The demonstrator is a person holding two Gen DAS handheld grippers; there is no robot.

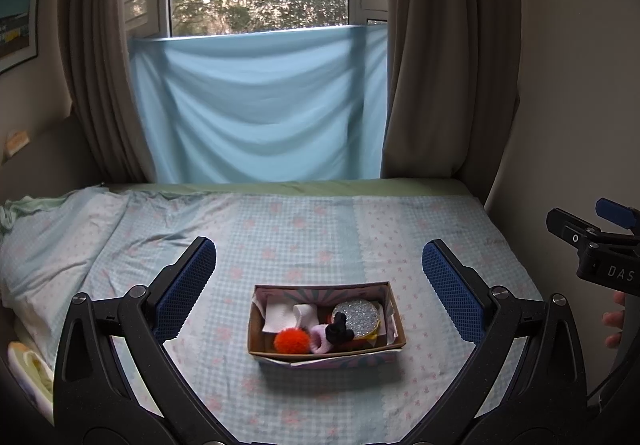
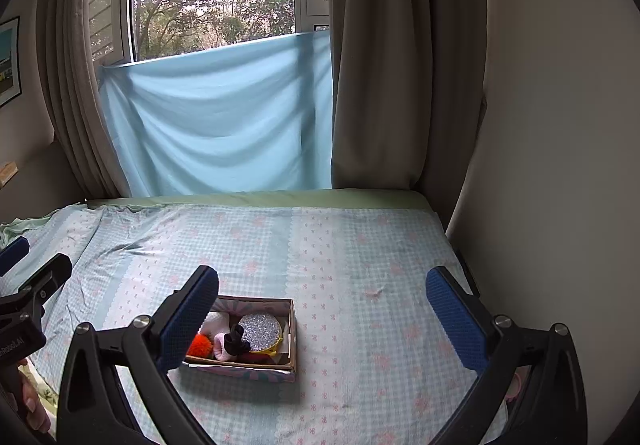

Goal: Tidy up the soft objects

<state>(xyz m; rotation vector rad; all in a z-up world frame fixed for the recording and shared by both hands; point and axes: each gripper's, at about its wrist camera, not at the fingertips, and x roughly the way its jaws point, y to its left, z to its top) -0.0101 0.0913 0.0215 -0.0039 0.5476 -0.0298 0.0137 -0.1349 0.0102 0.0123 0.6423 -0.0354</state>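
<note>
A small cardboard box (image 1: pixel 394 315) sits on the bed. It holds an orange pompom (image 1: pixel 291 340), a pink scrunchie (image 1: pixel 320 339), a black scrunchie (image 1: pixel 338 329), a white folded cloth (image 1: pixel 280 315) and a round glittery silver lid (image 1: pixel 356 319). My left gripper (image 1: pixel 320 277) is open and empty, held above and in front of the box. In the right wrist view the box (image 2: pixel 293 325) lies low and left of centre, with its left part hidden by my left finger. My right gripper (image 2: pixel 322 301) is open and empty, to the right of the box.
The bed (image 1: pixel 320 229) has a pale blue checked sheet with pink flowers. A crumpled blanket (image 1: pixel 44 245) lies at the left. A light blue cloth (image 1: pixel 260 105) hangs over the window between grey curtains. A wall (image 2: pixel 560 125) borders the bed's right side.
</note>
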